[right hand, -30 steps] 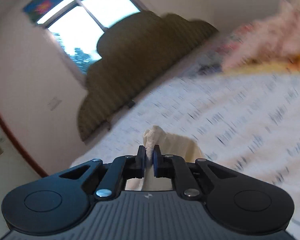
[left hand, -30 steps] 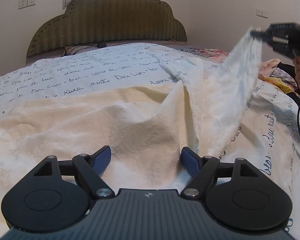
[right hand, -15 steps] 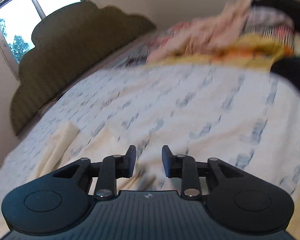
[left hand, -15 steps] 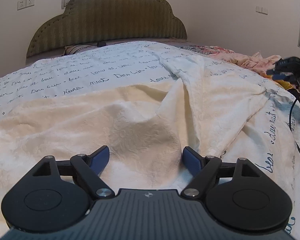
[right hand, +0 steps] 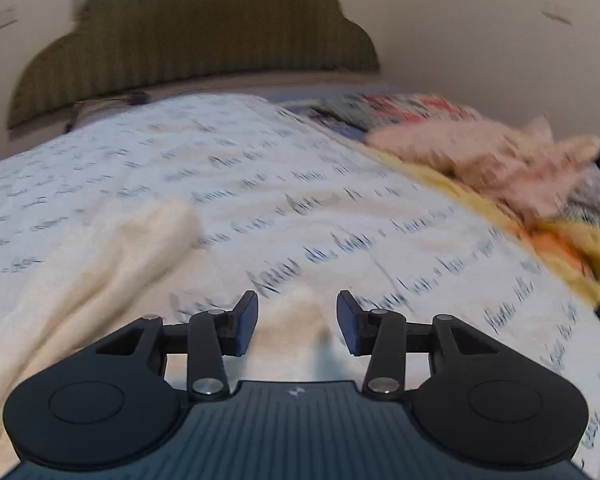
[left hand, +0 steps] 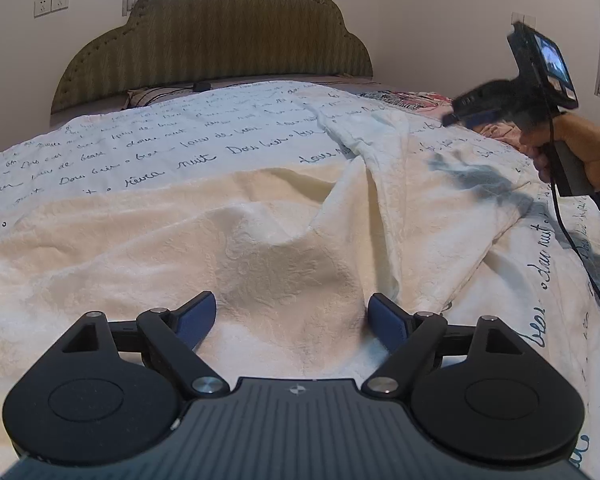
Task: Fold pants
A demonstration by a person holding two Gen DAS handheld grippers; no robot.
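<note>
Both tongs gape wide and empty: left tongs [left hand: 291, 314] low over the cream pants [left hand: 228, 248] spread rumpled on the bed [left hand: 140, 152], right tongs [right hand: 297, 322] hovering. Folding seems unstarted; next, smoothing and pinching a leg.

bed [left hand: 148, 148] with script-printed cover carries cream pants [left hand: 228, 248] and heaped clothes [right hand: 500, 160].

The cream-white textured fabric pants [left hand: 284, 248] lay spread and rumpled across the bed, one leg [left hand: 412, 168] stretching toward the headboard side, creased along its length.
</note>
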